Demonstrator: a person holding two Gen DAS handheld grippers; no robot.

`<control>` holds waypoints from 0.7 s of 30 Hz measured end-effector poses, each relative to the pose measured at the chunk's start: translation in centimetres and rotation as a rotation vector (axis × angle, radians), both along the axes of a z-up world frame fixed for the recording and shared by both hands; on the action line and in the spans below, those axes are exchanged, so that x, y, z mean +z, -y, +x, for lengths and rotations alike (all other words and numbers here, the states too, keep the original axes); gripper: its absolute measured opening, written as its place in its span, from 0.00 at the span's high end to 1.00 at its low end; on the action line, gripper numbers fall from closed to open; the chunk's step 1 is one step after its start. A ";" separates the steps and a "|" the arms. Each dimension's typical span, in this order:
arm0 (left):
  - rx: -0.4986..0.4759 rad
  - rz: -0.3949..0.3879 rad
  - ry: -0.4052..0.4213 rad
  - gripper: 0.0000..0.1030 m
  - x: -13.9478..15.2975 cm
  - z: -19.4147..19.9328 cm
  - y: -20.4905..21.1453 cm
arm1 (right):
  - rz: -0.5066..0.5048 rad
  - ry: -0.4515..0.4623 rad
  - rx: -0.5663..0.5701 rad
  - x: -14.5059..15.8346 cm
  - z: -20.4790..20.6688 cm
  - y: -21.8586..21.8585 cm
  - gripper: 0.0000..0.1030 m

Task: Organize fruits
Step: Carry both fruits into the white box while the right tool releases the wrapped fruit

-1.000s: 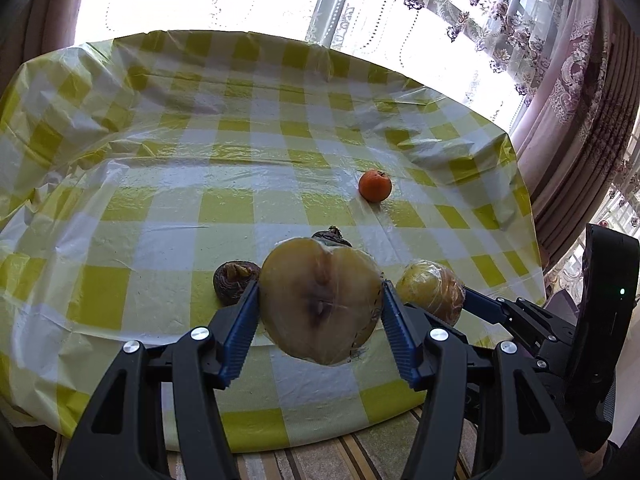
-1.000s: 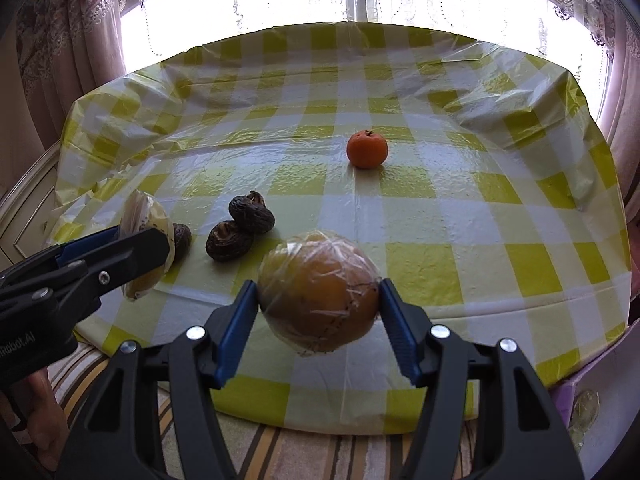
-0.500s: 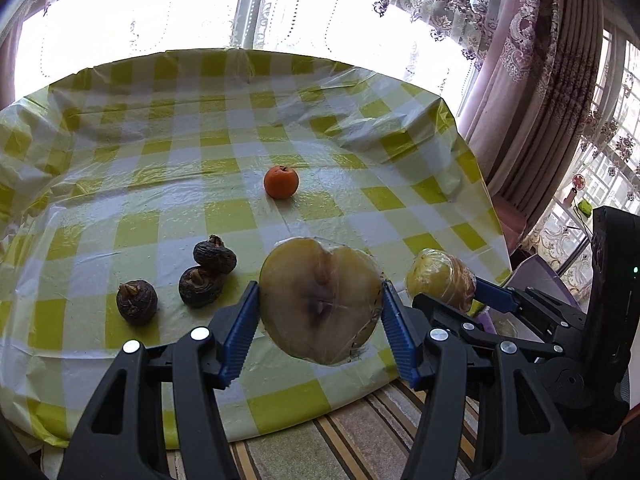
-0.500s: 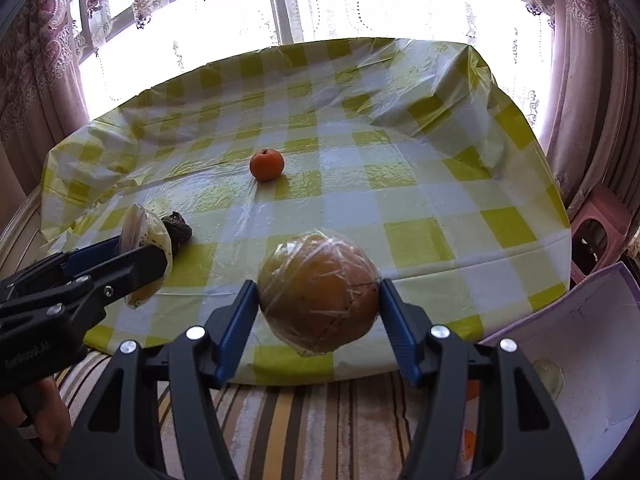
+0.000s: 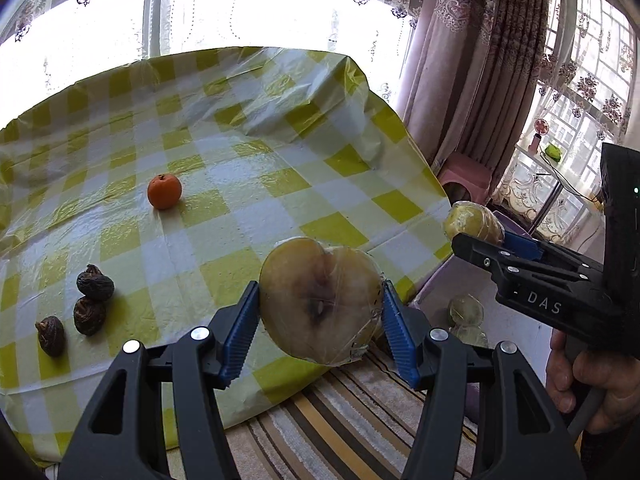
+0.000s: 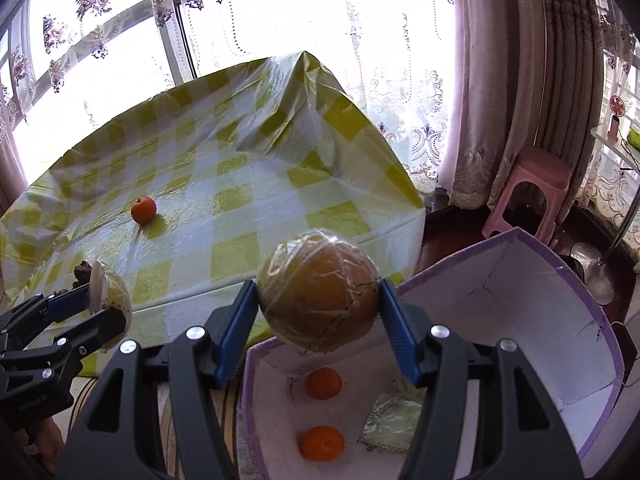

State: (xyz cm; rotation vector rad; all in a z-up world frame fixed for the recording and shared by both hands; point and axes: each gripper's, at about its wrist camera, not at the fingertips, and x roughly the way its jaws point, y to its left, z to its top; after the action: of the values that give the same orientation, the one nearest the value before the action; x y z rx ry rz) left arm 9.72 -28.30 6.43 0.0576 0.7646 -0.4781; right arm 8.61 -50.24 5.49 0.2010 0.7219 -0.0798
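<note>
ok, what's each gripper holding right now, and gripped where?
Left gripper: plastic-wrapped halved apple, blue pads clamped on its opposite rounded edges, cut face toward the camera. Right gripper: plastic-wrapped round brownish-orange fruit, pinched across its widest sides.

In the right wrist view, the left gripper (image 6: 106, 306) hides most of the dark dried fruits (image 6: 82, 271), and the purple-edged box (image 6: 520, 292) runs off the bottom edge with wrapped contents (image 6: 394, 418) unclear.
</note>
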 end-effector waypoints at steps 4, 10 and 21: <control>-0.075 0.030 0.003 0.45 -0.3 -0.1 3.5 | 0.002 -0.022 -0.082 -0.8 -0.3 3.7 0.40; -0.233 0.110 -0.012 0.45 -1.8 -0.2 9.3 | -0.012 -0.085 -0.184 -2.6 -0.3 8.0 0.40; -0.512 0.379 -0.138 0.44 -7.7 -0.3 17.7 | -0.050 -0.251 -0.244 -7.2 1.9 11.4 0.40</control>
State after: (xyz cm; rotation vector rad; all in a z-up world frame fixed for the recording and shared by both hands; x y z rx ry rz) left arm 9.41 -45.99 -1.26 0.5897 0.9715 -0.8221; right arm 10.52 -61.68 -1.69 0.2333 0.9420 -0.3602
